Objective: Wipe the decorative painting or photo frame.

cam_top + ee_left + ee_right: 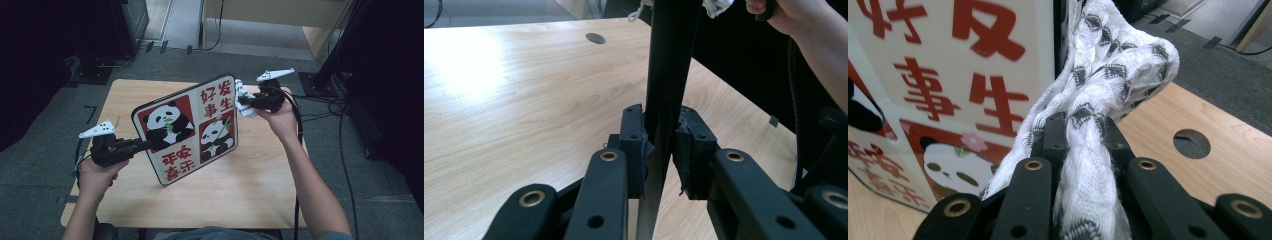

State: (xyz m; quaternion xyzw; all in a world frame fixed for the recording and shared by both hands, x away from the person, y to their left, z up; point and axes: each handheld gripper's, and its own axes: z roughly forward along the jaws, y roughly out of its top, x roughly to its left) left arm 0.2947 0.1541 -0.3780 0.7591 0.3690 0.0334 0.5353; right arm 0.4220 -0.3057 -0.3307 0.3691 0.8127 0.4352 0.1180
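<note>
Edgewise, tray [669, 75] between left gripper [663, 150] pads

The board [187, 128] has a smooth, glossy printed face and a dark matt edge, the cloth [1098, 90] is a soft white patterned knit, the table [250, 175] is pale matt wood-grain, and the gripper jaws are matt black plastic.

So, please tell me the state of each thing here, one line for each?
Panda board: lifted off the table, tilted, gripped at its edge.
Left gripper: shut on the board.
Patterned cloth: bunched, pressed against the board.
Right gripper: shut on the cloth.
</note>
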